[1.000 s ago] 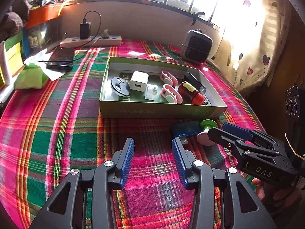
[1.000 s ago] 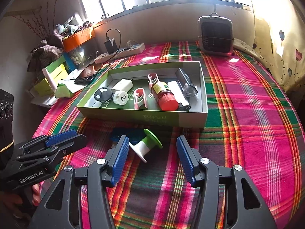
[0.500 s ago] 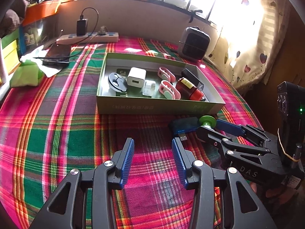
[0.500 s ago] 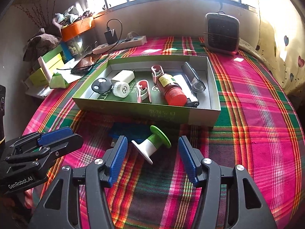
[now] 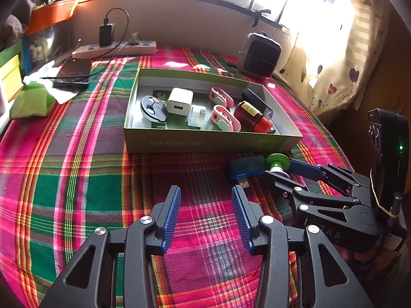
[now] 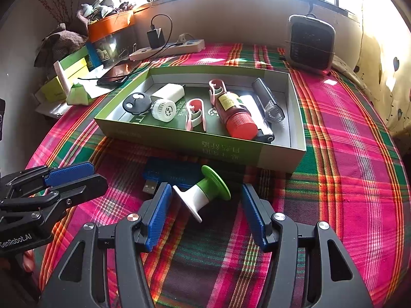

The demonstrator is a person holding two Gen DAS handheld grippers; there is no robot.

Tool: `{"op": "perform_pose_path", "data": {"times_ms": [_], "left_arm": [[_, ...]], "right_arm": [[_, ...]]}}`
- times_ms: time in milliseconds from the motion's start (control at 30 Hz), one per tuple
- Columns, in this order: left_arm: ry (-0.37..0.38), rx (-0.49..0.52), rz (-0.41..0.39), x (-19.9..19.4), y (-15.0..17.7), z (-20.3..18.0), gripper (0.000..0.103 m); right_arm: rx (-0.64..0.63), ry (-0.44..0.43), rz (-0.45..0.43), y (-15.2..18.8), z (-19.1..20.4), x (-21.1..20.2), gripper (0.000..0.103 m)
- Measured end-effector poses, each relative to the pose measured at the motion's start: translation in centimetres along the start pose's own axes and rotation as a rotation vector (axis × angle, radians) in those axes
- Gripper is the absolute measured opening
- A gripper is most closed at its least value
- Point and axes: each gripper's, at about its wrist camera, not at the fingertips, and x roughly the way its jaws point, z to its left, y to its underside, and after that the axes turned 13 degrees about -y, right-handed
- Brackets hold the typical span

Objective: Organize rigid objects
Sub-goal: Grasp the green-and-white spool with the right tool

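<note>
- The green-and-white spool (image 6: 203, 192) lies tilted on the plaid cloth (image 6: 346, 179) at the lower middle of the right wrist view, its green disc toward the box and its white flange toward the camera. A second ago it sat smaller and higher in that view; it now fills more of the gap between the fingers.
- The right gripper (image 6: 205, 200) straddles the spool with jaws apart; its left pad (image 6: 159, 213) is just beside the white flange, and whether they touch I cannot tell. The right pad is clear of the green disc. Nothing is clamped, and the gap is slightly wider than a second ago.
- In the left wrist view, the right gripper (image 5: 280, 173) reaches further in from the right edge than before, its tips now around the spool (image 5: 278, 163).
- A blue USB stick (image 6: 174, 174) lies just behind the spool, touching or nearly so, against the front of the green box (image 6: 231, 151).
- The box, in mid frame, holds a red bottle (image 6: 237, 118), pink clips (image 6: 196, 114), a white charger (image 6: 169, 92) and a black fob (image 6: 136, 102), all unmoved.
- The left gripper (image 5: 205, 197) hovers over bare cloth at the bottom of its view, jaws half open and empty, as before.
</note>
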Motion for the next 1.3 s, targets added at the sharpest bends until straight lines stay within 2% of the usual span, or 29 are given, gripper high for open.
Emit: {"op": "perform_pose_path", "data": {"times_ms": [200,267,333,433,500,1300], "left_arm": [[0.003,0.015,0.002,0.1,-0.4,-0.5,0.041],[0.004,0.019,0.004,0.1,-0.5,-0.6,0.041],[0.006,0.025,0.004,0.1,-0.6,-0.8,0.041],[0.005,0.037,0.004,0.1,-0.9,-1.2,0.041],[0.007,0.045,0.003,0.2,-1.1,-1.4,0.041],[0.046,0.108,0.053,2.8,-2.3,-4.7,0.041]], "right_arm": [[0.015,-0.001,-0.012,0.1,-0.5,-0.4,0.056],[0.014,-0.002,-0.018,0.2,-0.5,-0.5,0.053],[0.013,0.007,-0.019,0.2,-0.5,-0.6,0.044],[0.016,0.012,-0.016,0.3,-0.6,-0.7,0.037],[0.019,0.014,-0.021,0.4,-0.6,-0.9,0.035],[0.118,0.094,-0.069,2.6,-3.8,-4.7,0.033]]}}
